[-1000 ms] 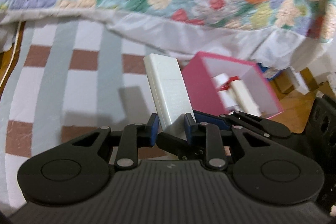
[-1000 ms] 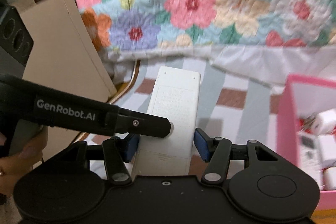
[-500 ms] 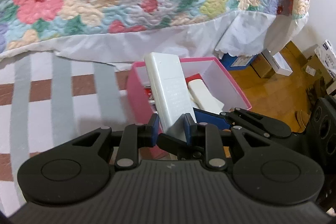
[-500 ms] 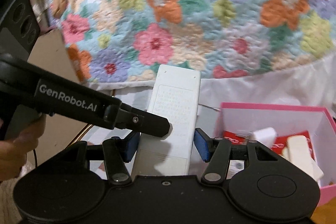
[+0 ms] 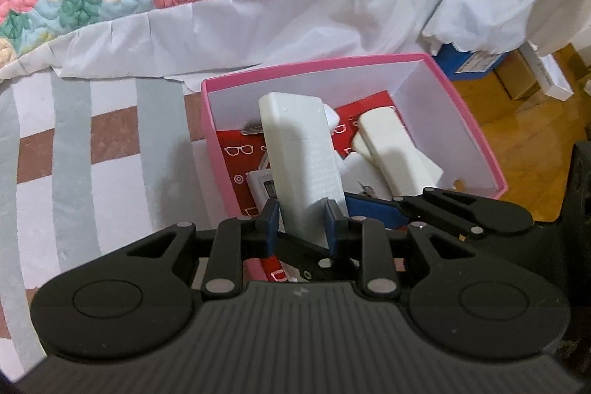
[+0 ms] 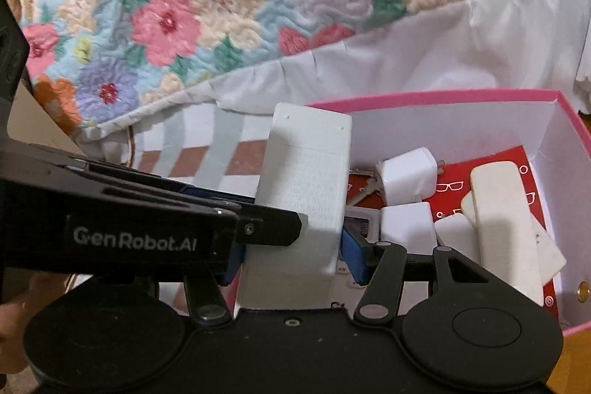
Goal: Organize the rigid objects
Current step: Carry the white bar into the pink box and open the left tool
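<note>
While both tongs clamp one white remote:
Left gripper [image 5: 301, 222]: clamped on remote [image 5: 301, 150] edges.
Right gripper [image 6: 291, 259]: clamped across its faces.
Pink box [image 5: 476, 132]: beneath remote.

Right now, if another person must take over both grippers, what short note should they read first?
Left gripper: fingers shut on the narrow sides of the white block.
Right gripper: fingers shut on the wide faces of the same block.
Position: the block is held tilted over the left part of the pink box, not yet set down.
Done: several white pieces, such as the cream bar and the small white cube, already lie in the box.
Left: lower the block in, open both grippers, withdraw.
</note>
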The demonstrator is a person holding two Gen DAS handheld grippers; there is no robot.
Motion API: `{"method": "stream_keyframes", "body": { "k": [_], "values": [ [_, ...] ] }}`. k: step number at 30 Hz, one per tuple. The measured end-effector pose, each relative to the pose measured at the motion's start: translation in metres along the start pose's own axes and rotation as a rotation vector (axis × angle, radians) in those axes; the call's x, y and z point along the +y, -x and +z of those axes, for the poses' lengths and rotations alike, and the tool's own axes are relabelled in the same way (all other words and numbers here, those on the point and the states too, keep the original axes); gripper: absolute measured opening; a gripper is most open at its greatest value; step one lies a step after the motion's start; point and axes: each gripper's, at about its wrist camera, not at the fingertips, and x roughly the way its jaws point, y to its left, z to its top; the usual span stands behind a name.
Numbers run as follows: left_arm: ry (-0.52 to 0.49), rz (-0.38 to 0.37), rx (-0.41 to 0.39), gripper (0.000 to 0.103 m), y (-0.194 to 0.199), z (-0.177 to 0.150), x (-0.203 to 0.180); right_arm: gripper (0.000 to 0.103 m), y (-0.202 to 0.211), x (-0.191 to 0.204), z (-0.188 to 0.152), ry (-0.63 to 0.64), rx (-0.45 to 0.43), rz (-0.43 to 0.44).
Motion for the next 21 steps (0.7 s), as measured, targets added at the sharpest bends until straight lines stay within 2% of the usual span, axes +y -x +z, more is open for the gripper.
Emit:
{"method": "stream_keyframes", "body": {
  "k": [4,7,12,15,18,21],
  "values": [
    [0.005,0.015,0.043,0.025,-0.026,0.007,0.001,0.060,-0.019,-0.011,0.003,-0.020,0.056,-0.019],
    [0.020,0.033,0.046,0.022,-0.028,0.001,0.003,0.060,-0.030,-0.017,0.000,-0.065,0.105,-0.033],
    [0.029,0.012,-0.010,0.024,-0.018,-0.005,0.014,0.060,-0.031,-0.022,-0.008,-0.097,0.073,-0.017],
    [0.024,-0.019,-0.041,0.026,-0.001,-0.010,0.017,0.062,-0.023,-0.016,-0.013,-0.060,0.038,-0.025],
    [0.002,-0.001,-0.080,0.031,0.025,-0.019,0.020,0.063,-0.007,-0.007,-0.015,-0.026,0.011,-0.052],
    [-0.033,0.032,-0.094,0.032,0.051,-0.030,0.026,0.063,0.012,0.003,-0.019,-0.003,-0.028,-0.056]
  ]
}}
